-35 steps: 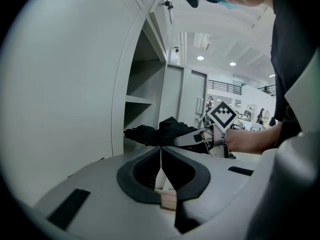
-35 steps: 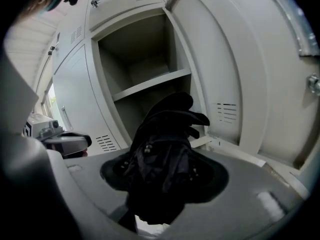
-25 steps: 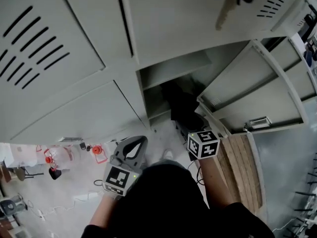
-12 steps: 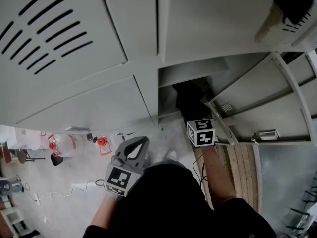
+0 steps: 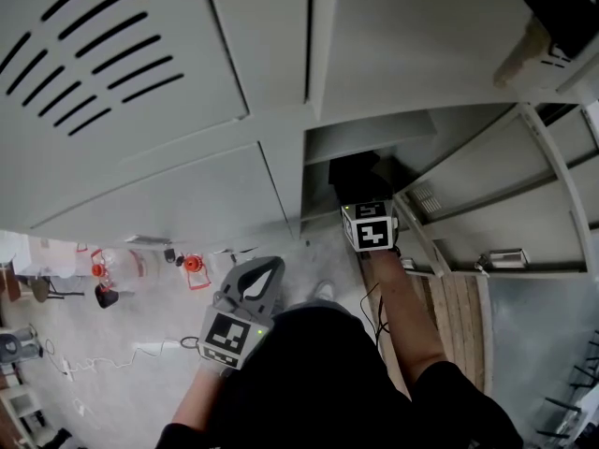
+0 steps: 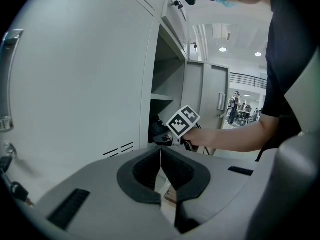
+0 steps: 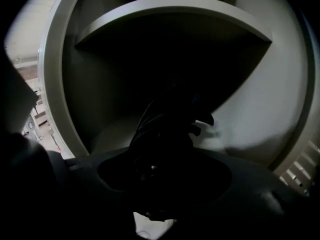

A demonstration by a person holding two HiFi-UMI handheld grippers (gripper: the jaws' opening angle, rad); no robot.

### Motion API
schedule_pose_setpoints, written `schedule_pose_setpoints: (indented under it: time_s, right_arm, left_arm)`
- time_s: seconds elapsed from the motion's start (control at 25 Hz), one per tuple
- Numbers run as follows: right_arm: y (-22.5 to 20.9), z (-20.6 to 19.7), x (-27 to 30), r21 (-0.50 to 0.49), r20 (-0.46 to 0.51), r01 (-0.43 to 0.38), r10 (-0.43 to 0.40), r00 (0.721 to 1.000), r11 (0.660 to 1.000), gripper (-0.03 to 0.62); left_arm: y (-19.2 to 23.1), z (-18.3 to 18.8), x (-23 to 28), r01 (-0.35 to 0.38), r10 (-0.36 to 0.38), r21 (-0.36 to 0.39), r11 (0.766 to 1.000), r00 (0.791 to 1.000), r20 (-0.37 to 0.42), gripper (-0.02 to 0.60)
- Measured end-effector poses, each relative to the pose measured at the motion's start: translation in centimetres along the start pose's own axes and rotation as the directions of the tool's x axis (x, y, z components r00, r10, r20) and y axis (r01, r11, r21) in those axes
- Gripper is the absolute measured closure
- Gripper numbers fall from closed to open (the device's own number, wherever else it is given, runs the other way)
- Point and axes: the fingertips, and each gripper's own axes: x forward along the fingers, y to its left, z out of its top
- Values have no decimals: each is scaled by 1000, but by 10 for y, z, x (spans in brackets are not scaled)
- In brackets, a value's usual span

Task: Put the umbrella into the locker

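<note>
In the right gripper view the black folded umbrella [image 7: 165, 129] lies between the jaws of my right gripper [image 7: 167, 184] and points into the open locker compartment [image 7: 260, 104], under its shelf [image 7: 175, 6]. The jaws are opening, with the umbrella still filling the gap between them. From the head view the right gripper [image 5: 363, 202] reaches into the dark locker opening [image 5: 370, 134], with the umbrella [image 5: 360, 176] ahead of it. My left gripper [image 5: 265, 267] hangs low beside my body, shut and empty. In its own view, the left gripper [image 6: 161, 156] faces the right gripper's marker cube [image 6: 183, 122].
The locker's door [image 5: 487, 204] stands swung open to the right. Closed locker doors with vent slots [image 5: 94, 45] fill the left. A wooden pallet [image 5: 459, 316] lies on the floor at the right. Red items [image 5: 192, 267] and cables [image 5: 112, 368] lie at the left.
My right gripper has moved forward and down into the locker opening with the umbrella. The left gripper has stayed where it was.
</note>
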Motion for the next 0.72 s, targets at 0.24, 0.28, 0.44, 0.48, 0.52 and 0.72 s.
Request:
schedule_pose_setpoints:
  time_s: [0.24, 0.28, 0.44, 0.48, 0.52, 0.72]
  right_arm:
    - [1, 9, 11, -12, -9, 12, -12, 1000, 1000, 315]
    - [2, 12, 11, -16, -7, 13, -13, 1000, 1000, 313]
    - [3, 13, 11, -24, -9, 1, -1, 1000, 1000, 293]
    - [2, 13, 11, -26, -6, -4, 4, 1000, 1000, 282]
    - [2, 13, 11, -29, -3, -9, 8, 1000, 1000, 273]
    - [-2, 5, 3, -13, 2, -5, 5, 1000, 1000, 232]
  left_arm:
    - [0, -1, 2, -4, 4, 2, 1000, 1000, -9, 571]
    - [-1, -2, 2, -3, 3, 1, 1000, 1000, -12, 572]
    - [-3, -5, 4, 5, -5, -2, 1000, 1000, -24, 571]
    - [-3, -5, 5, 8, -8, -2, 1000, 1000, -26, 572]
    - [-4, -6, 5, 11, -11, -1, 1000, 1000, -28, 571]
    - [-8, -6, 7, 28, -28, 0, 1000, 999, -29, 571]
